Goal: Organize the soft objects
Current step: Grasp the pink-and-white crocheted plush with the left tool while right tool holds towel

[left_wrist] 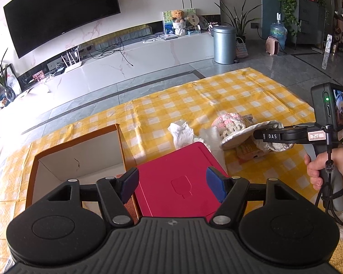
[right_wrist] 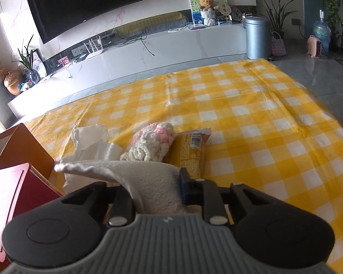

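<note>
My left gripper (left_wrist: 172, 182) stands open over a red lid (left_wrist: 178, 159), with nothing between its blue pads. Left of the lid is an open orange box (left_wrist: 80, 150) with a white inside. To the right, my right gripper (left_wrist: 258, 134) is shut on a white fleecy cloth (left_wrist: 237, 134) and holds it off the table. In the right wrist view the cloth (right_wrist: 125, 169) fills the gap of the right gripper (right_wrist: 152, 187) and hides its left finger. Beyond lie a pink-and-white crocheted piece (right_wrist: 153, 141), crumpled white tissue (right_wrist: 91, 137) and a yellow snack packet (right_wrist: 189, 150).
A yellow checked tablecloth (right_wrist: 251, 118) covers the table and lies bare to the right and far side. The red lid (right_wrist: 11, 196) and orange box (right_wrist: 22, 146) stand at the left. A hand (left_wrist: 327, 169) grips the right handle. A grey bin (left_wrist: 224, 43) stands on the floor beyond.
</note>
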Motion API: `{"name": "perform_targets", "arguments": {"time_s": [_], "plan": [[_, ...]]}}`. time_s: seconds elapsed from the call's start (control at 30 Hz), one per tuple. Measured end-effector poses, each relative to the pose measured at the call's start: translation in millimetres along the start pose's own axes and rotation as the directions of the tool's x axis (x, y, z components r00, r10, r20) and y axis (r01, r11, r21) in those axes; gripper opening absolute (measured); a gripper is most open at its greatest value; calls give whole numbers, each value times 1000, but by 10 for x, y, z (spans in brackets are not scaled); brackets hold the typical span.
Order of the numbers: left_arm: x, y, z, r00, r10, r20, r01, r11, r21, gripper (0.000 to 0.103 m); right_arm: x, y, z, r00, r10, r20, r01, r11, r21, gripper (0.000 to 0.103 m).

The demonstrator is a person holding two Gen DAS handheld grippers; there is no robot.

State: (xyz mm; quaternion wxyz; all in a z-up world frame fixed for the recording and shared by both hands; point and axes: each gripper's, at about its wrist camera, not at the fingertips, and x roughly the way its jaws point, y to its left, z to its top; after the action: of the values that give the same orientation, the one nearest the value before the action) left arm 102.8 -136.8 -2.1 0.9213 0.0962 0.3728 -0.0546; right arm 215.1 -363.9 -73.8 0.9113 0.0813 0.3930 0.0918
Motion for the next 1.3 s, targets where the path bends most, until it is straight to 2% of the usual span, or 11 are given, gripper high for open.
{"name": "perform_targets", "arguments": {"time_s": [0.07, 0.27, 0.37, 0.47, 0.63, 0.73, 0.83, 1.07, 1.3], "plan": [[21, -17, 15, 1000, 1, -2, -1, 1000, 12, 80, -34, 10, 14, 1000, -3, 9, 3, 1000, -7, 7], [127, -86, 164, 999, -33, 1, 33, 998, 55, 80, -472, -140, 62, 989, 63, 135, -72, 995, 64, 5], [290, -190, 289, 994, -106, -39, 110, 988, 105, 80, -722, -257, 80, 977, 42, 210, -65, 992, 104, 5], [494, -284, 416, 985, -160, -69, 168, 977, 130, 81, -845, -369, 55, 968, 13, 249, -48, 989, 137, 5], [972, -368, 623, 974, -187, -129, 192, 981, 26, 83, -822, -546, -10, 973, -28, 230, -14, 984, 176, 5], [1222, -397, 732, 959, -217, -183, 215, 976, -31, 85, -803, -611, -35, 975, -40, 221, -4, 981, 195, 5], [1406, -448, 800, 951, -223, -214, 221, 975, -33, 85, -780, -624, -40, 976, -31, 217, -14, 979, 202, 5], [1783, -557, 902, 950, -169, -264, 169, 985, -24, 85, -694, -574, -56, 982, -15, 191, -22, 982, 187, 6], [2057, -640, 1028, 939, -223, -261, 206, 974, -90, 85, -726, -631, -72, 981, -30, 194, -12, 977, 212, 6]]}}
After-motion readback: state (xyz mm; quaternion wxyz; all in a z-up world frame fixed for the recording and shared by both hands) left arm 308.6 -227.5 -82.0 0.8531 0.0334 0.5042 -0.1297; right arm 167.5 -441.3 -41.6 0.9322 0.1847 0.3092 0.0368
